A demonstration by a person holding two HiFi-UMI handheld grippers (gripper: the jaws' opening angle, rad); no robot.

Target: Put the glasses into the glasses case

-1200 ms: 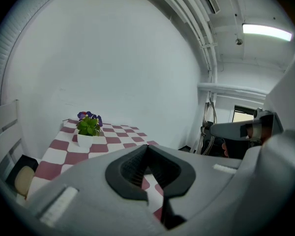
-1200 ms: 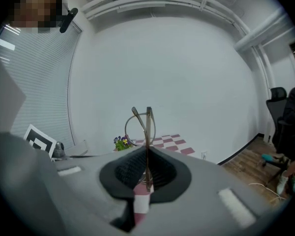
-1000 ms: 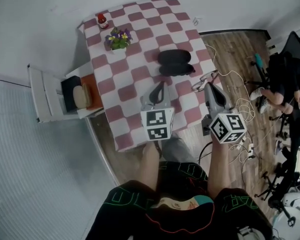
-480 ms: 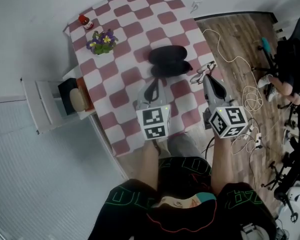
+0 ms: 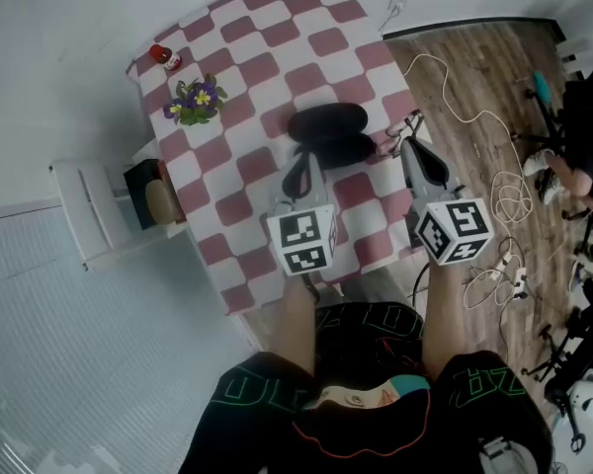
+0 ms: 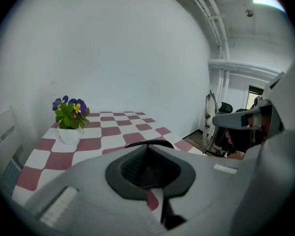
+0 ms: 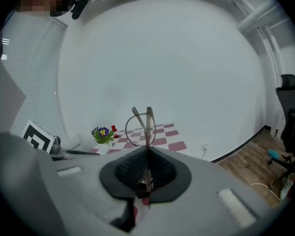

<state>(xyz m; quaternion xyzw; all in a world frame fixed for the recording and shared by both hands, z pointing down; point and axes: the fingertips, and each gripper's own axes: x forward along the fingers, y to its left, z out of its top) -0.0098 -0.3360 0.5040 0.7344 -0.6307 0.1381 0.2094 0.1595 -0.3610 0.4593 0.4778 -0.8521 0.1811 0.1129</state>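
On the left side of the checkered table [image 5: 262,65], a little red bottle [image 5: 164,57] and a pot of purple flowers [image 5: 197,102] are sitting near the far edge. Moving toward the middle, the black glasses case [image 5: 326,126] is lying open on the cloth. The left gripper [image 5: 298,171] is pointing right at the case's near side with its jaws clenched together and nothing between them. I can't tell if the tip is actually touching the case. Just right of the case, the glasses [image 7: 148,122] are being pinched in the right gripper [image 5: 415,151], with the frame sticking out past the tips, over the table's right edge. Further right, white cables [image 5: 474,126] are trailing across the wood floor.
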